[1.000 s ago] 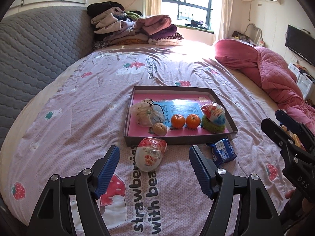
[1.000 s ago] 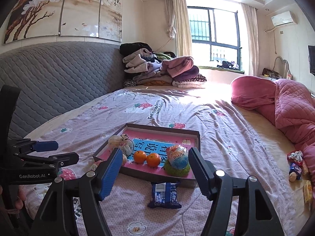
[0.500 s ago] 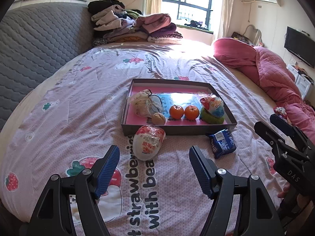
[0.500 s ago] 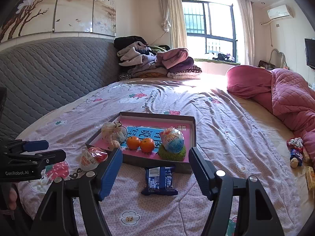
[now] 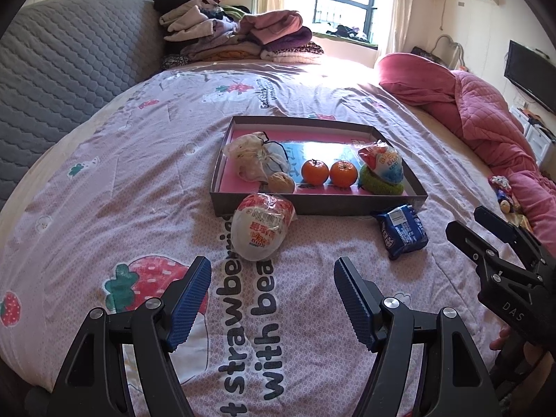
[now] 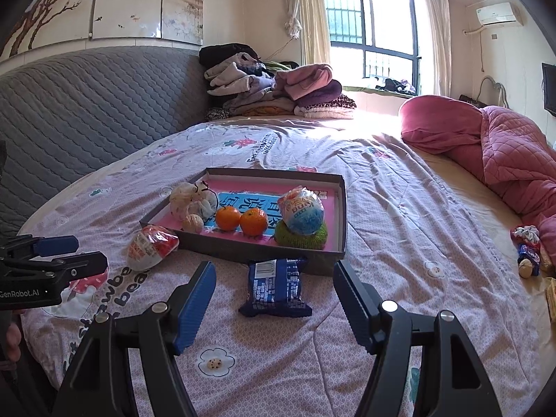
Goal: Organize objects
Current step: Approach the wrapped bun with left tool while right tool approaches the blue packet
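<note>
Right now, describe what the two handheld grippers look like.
Both are black, angular frames with silver pivot bolts and two ribbed blue finger pads. The left gripper carries white "GenRobot.AI" lettering on its side, seen from the right wrist view; the right gripper shows "DAS" on its body. No cables or sleeves are visible.

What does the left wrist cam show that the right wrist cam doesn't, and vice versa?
Left wrist only: the right gripper from the side, and the full "strawberries with bear" print.

Right wrist only: the left gripper from the side, the blossom wall painting, and a white flower print.

Both: the tray holding two oranges, the blue packet and the red-white packet on the bedspread outside it. Both grippers open.
</note>
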